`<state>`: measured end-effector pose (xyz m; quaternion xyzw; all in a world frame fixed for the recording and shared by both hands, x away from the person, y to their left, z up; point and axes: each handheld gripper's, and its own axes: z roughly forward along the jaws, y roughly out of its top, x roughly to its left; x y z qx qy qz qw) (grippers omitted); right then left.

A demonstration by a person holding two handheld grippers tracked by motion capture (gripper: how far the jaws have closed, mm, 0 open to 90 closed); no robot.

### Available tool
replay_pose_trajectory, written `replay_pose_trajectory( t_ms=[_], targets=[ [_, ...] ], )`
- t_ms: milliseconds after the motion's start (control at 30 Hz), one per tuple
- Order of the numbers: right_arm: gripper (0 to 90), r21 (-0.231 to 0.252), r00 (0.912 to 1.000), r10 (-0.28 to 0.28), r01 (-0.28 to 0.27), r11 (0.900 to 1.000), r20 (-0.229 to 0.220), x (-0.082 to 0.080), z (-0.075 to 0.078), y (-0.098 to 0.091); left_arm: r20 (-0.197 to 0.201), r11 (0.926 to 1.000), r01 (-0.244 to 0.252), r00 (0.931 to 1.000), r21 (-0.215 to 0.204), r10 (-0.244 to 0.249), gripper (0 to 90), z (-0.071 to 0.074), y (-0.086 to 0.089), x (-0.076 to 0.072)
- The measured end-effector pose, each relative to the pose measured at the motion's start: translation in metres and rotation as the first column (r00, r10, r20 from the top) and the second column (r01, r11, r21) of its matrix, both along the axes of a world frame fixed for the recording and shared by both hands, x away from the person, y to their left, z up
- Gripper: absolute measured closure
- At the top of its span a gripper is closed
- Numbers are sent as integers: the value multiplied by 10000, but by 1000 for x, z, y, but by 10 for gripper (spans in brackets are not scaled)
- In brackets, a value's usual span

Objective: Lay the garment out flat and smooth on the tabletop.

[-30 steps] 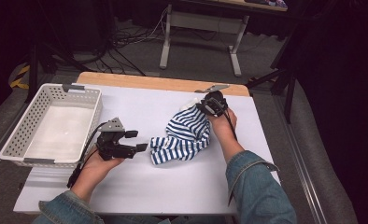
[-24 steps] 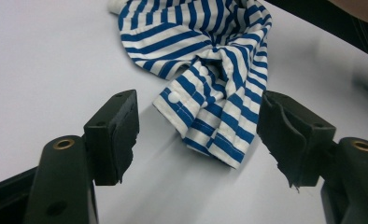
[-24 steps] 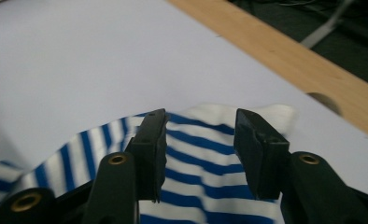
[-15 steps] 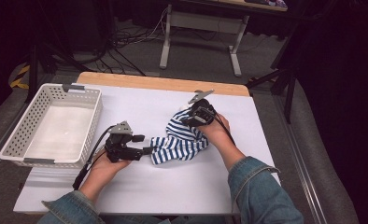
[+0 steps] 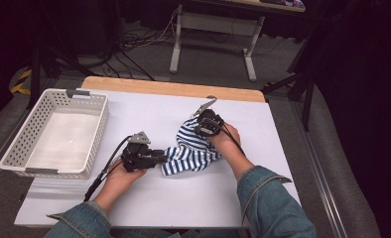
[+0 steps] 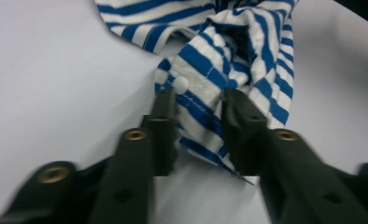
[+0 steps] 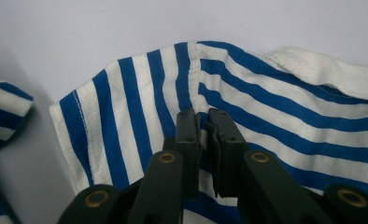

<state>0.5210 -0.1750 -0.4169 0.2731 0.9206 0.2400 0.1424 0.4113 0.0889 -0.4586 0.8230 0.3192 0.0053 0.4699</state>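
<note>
A blue-and-white striped garment lies bunched on the white table. My left gripper reaches in from the left at the garment's lower left end. In the left gripper view its jaws have just been closing and pinch a fold of the striped cloth beside a white snap button. My right gripper points down into the top of the garment. In the right gripper view its jaws have just been closing and stand nearly together on a ridge of the striped cloth, near a white ribbed hem.
A white lattice basket stands at the table's left, with nothing in it. The table's wooden far edge lies behind the garment. Beyond it are a metal stand and cables on the floor.
My left gripper has moved right and down onto the garment's edge. The right gripper has moved left and toward the person, pushing the cloth into a tighter bunch.
</note>
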Motion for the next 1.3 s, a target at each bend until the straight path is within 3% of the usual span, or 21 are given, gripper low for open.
replay_pose_trajectory(
  t_ms=[100,200,233,367,500,767,1033,1200,1300],
  targets=[
    [844,120,9998,11,-13,9999,178,-1,4,-1,-30,10000,19,10000,26,-19,826,2,0,-1],
    [845,530,9992,-61,40,9986,403,-2,10,-3,0,10000,49,10000,4,-49,846,5,0,-4],
    [846,1059,9979,-223,158,9942,606,-3,20,-7,8,9999,109,9999,9,-109,852,6,1,-5],
    [847,1956,9943,-430,232,9804,977,-5,37,-17,377,9993,253,9989,290,-264,855,17,5,-15],
    [848,2595,9885,-619,242,9655,1382,-8,50,-26,751,9992,244,9968,314,-267,856,26,12,-23],
    [848,3581,9733,-1247,486,9324,1926,-9,65,-48,1128,9999,-71,9936,84,62,856,39,28,-30],
    [847,4170,9595,-2028,1058,9027,1954,-6,66,-73,1204,9999,-105,9927,-7,105,855,42,35,-32],
    [845,4150,9565,-2338,1440,8984,1743,-7,55,-90,1027,9983,576,9930,130,-587,855,40,20,-37],
    [842,4246,9558,-2522,1675,8898,1513,-9,47,-103,968,9931,1156,9884,198,-1170,854,38,10,-40]
  ],
)
